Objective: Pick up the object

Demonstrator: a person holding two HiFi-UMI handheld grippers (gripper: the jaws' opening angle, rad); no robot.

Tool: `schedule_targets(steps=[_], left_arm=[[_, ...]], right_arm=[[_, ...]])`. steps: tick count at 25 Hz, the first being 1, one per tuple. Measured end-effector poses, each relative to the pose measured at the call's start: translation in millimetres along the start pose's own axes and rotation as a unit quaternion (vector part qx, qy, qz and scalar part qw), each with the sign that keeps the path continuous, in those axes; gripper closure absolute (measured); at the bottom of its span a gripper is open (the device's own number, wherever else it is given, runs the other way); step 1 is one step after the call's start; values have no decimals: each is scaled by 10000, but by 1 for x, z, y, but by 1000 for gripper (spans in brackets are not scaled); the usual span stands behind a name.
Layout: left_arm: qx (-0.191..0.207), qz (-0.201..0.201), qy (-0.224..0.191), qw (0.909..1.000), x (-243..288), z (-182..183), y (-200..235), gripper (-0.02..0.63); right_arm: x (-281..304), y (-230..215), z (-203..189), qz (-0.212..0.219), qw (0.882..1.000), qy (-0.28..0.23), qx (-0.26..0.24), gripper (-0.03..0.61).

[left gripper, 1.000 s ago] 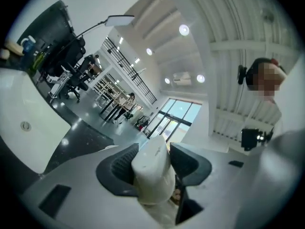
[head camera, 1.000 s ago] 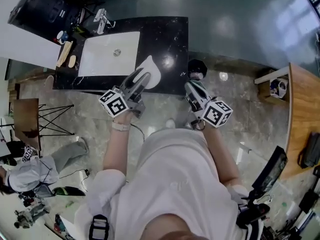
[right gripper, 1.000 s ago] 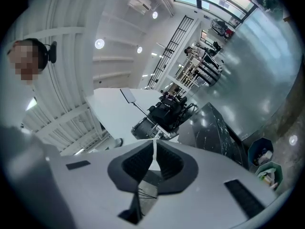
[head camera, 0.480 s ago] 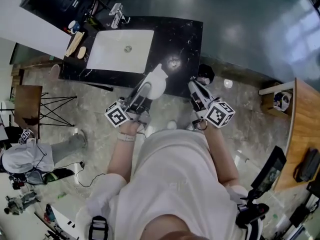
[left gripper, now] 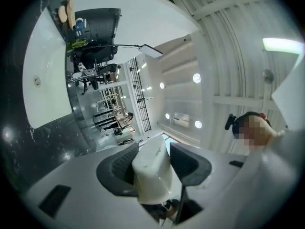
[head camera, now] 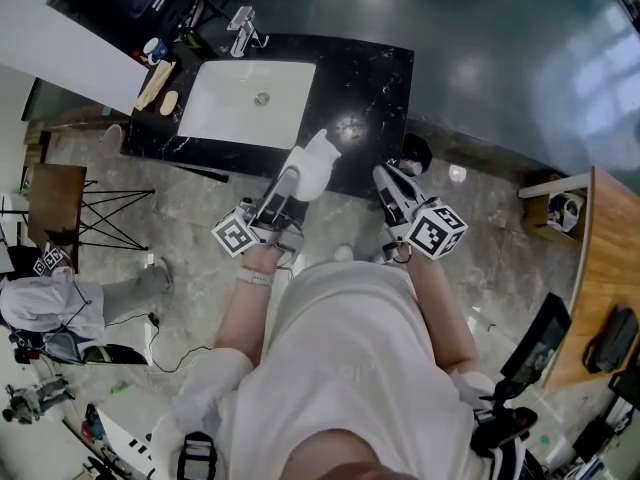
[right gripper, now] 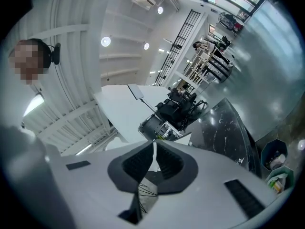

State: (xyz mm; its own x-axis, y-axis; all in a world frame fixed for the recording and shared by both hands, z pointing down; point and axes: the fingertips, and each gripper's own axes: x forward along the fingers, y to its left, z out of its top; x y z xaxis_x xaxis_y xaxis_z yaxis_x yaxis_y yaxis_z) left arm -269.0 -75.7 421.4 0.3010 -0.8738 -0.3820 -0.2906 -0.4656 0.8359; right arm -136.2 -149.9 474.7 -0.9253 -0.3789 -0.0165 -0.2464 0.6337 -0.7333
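Observation:
In the left gripper view, a white plastic container [left gripper: 153, 171] sits between the two dark pads [left gripper: 118, 168], and my left gripper [left gripper: 153, 157] is shut on it. The head view shows that gripper [head camera: 285, 186] holding the white container [head camera: 313, 161] up over the front edge of the black marble counter [head camera: 370, 88]. My right gripper [head camera: 390, 183] hovers beside it over the floor. Its jaws [right gripper: 155, 157] are pressed together with nothing between them.
A white sink [head camera: 250, 103] with a faucet [head camera: 245, 28] is set in the counter, with small items [head camera: 158, 83] at its left end. A black bin [head camera: 415, 150] stands on the floor by the counter. There is a folding stand [head camera: 70, 218] at left and a wooden desk [head camera: 605, 258] at right.
The head view has shifted, so the counter sits further right in the frame. The left gripper keeps its hold on the white container and has drawn slightly back toward the body.

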Motion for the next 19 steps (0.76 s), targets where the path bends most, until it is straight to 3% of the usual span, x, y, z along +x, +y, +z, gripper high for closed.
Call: schedule_targets(steps=[5,19], left_arm=[[-334,-215,-297,9988,1,5,0,410],[-420,-247,-96,9988,14,-14,-1,411]], right_arm=[[-3,-4,1,-47,10000,-11,12,558],[-19,-14,9,-185,9998,-97,50,559]])
